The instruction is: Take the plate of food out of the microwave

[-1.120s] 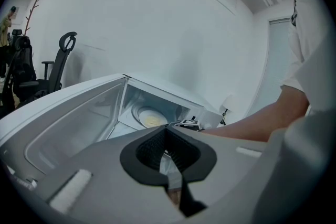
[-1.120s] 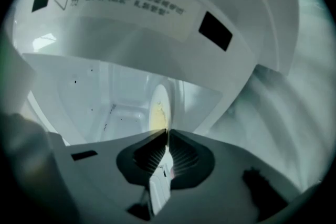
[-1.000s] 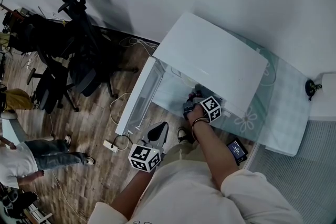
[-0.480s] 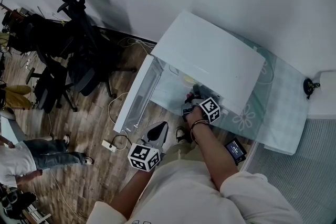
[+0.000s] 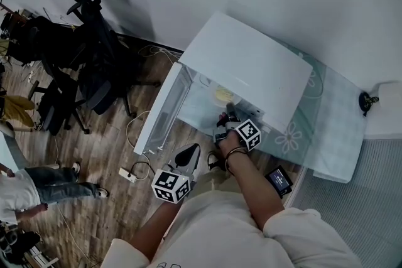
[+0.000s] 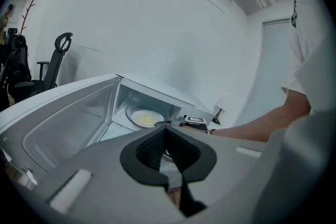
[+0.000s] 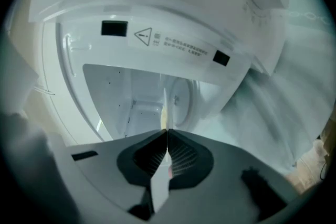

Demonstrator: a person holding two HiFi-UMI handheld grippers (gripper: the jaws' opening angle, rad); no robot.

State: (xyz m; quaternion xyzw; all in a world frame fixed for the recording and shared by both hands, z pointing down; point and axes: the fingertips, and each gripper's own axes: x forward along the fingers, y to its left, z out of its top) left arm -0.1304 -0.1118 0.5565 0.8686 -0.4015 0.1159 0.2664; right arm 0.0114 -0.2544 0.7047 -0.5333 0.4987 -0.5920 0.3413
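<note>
- Where the wooden floor (image 5: 107, 154) fills the left of the head view, black office chairs (image 5: 75, 66) stand bunched together. A person (image 5: 34, 188) in jeans is at the lower left edge.
- A white power strip (image 5: 130, 174) lies on the floor, just below the lower corner of the open door.
- The left gripper (image 5: 193, 150) hangs over the floor, close to its holder's body and short of the microwave. Seen from its own camera, the left gripper (image 6: 166, 128) has its jaws meeting at the tips with nothing between them.
- The door (image 5: 164, 115) of the white microwave (image 5: 251, 66) stands swung wide to the left, baring the inside.
- The plate (image 5: 217, 97) is at the front of the open cavity, with pale yellow food (image 5: 224, 95) on it. The left gripper view shows the same plate (image 6: 137, 112) and food (image 6: 148, 120) inside.
- The right gripper (image 5: 228, 113) reaches into the opening with its jaws pinched tight on the plate's near rim. From its own camera, the right gripper (image 7: 167, 132) holds the plate (image 7: 165, 107) edge-on, a thin pale line rising from the closed tips.
- A pale green cloth (image 5: 326, 116) with a flower print spreads under and to the right of the microwave.
- A small dark device (image 5: 279, 180) with a lit screen lies by the cloth's near edge, right of the right forearm.
</note>
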